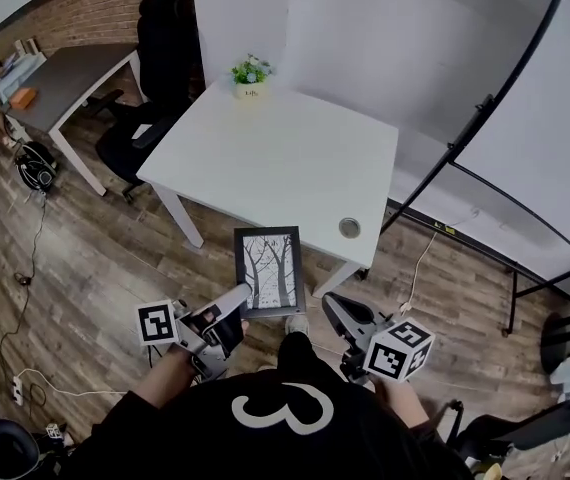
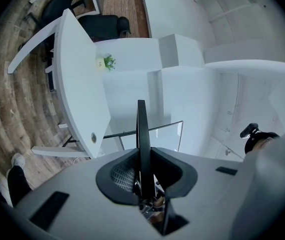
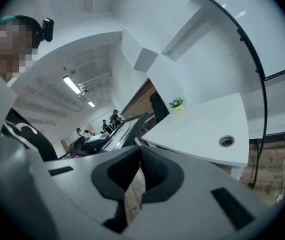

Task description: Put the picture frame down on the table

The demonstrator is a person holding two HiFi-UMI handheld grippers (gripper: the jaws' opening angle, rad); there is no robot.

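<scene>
Head view, lower edge: a person's black shirt (image 1: 285, 428) with a white figure fills the bottom of the picture, and both arms reach up from it. At lower left, the left claw (image 1: 236, 299) is clamped on the lower left corner of the picture frame (image 1: 269, 268). The left gripper view shows the frame (image 2: 142, 134) edge-on, a thin dark blade pinched between the two pads. At lower right, the right claw (image 1: 332, 306) points up and left toward the frame's right side but stands apart from it. In the right gripper view its pads meet at the tips with nothing between them.

The frame is black-edged with a picture of bare trees. It sits at the centre of the head view, face up and held in the air above the wooden floor (image 1: 95, 258). Its top edge comes just up to the near edge of the white tabletop (image 1: 285, 158); it does not lie on it.

On the tabletop, a round cable hole (image 1: 350, 228) sits near the front right corner, and a small potted plant (image 1: 251, 73) stands at the far edge. Beyond, at upper left, are a black chair (image 1: 160, 53) and a grey desk (image 1: 75, 73).
</scene>
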